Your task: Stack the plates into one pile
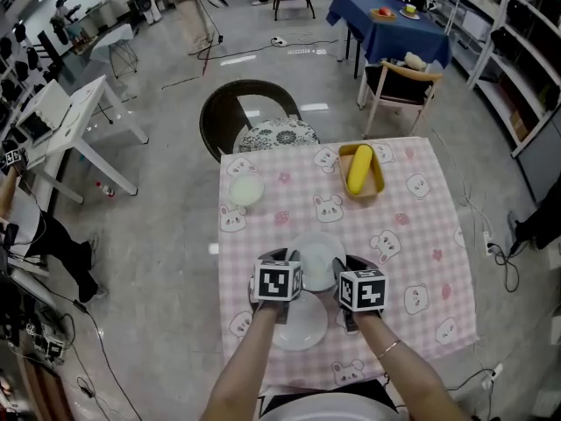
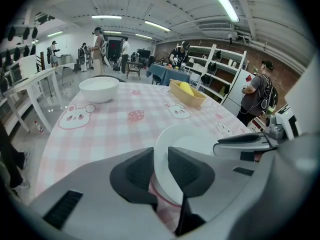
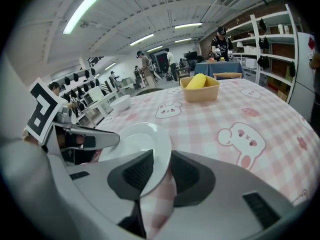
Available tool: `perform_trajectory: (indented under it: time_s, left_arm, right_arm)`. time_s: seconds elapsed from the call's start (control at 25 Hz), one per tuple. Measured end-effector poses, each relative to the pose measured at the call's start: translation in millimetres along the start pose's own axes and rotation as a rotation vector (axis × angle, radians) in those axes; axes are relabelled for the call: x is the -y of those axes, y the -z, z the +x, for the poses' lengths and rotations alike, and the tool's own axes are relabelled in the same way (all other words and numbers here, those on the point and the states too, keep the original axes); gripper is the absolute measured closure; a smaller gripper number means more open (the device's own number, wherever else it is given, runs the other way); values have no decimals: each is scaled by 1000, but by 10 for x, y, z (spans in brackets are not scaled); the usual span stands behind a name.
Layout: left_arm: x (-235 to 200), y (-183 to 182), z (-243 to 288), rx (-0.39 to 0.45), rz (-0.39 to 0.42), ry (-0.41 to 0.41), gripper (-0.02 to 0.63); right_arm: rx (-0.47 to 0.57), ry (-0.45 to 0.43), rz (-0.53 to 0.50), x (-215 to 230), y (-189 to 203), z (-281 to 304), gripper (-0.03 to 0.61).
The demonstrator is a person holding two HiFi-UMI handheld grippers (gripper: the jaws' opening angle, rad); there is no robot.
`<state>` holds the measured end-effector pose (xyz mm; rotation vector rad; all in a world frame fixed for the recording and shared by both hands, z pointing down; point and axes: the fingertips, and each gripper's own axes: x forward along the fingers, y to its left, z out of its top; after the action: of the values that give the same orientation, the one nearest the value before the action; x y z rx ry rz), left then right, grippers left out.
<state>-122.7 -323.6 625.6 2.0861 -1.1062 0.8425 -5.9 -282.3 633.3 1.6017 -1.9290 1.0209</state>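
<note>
**A:** Head view first. Where is the plate?
**B:** The plate (image 1: 317,254) is mid counter (image 1: 421,235), between the left tool (image 1: 292,260) and the right tool (image 1: 340,267). A second plate (image 1: 301,327) lies just nearer.
**A:** Left gripper view?
**B:** The left tool's pads pinch the plate's left rim, set narrow.
**A:** Right gripper view?
**B:** The same on the right rim, and the plate looks tilted off the cloth.
**A:** How will it handle?
**B:** I'd judge it stiff, light, glazed and slick, and breakable. Opposite rim grips suit it. Set it down gently.
</note>
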Motion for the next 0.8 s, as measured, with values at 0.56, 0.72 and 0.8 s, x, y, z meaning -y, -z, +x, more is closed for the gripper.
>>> perform_trajectory:
  time_s: [0.56,0.72,0.8]
  left_arm:
    - [90,-164,-231,75,0,-22,518]
    - [139,-301,-384,132,11,-37,522]
    - [165,-341,-486,155,14,-48,522]
  right_arm:
    - [79,-24,20,6,-160,-171,499]
    - [132,-45,13,-23,-310,-294,502]
    - [152,-56,5,-61,-364,-380,503]
